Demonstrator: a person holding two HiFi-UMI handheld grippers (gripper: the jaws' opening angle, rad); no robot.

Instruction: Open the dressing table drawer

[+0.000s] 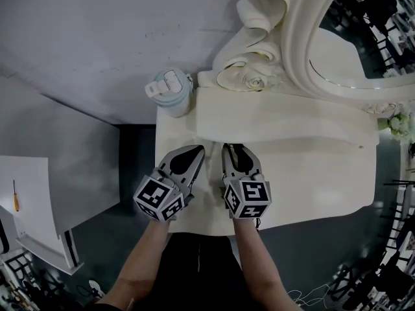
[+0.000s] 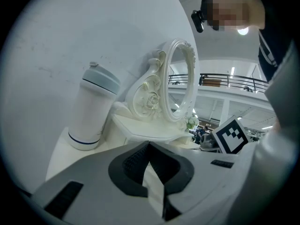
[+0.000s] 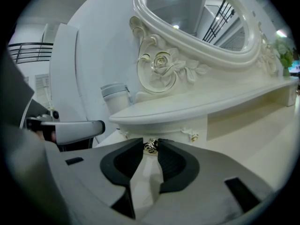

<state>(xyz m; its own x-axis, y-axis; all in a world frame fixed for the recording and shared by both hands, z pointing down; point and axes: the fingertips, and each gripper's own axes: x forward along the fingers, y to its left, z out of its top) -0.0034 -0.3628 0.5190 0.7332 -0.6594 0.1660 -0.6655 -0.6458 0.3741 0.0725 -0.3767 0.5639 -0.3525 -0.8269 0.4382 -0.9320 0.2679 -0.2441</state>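
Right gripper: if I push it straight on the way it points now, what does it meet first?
The gold knob. It sits right at the tips of the right gripper, in the gap between the jaws, with the pale drawer front just behind it. I can't tell whether the tips already touch it.

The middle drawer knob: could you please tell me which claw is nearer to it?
Right. The right claw has the drawer knob between its tips; the left claw sits further left, shut on nothing.
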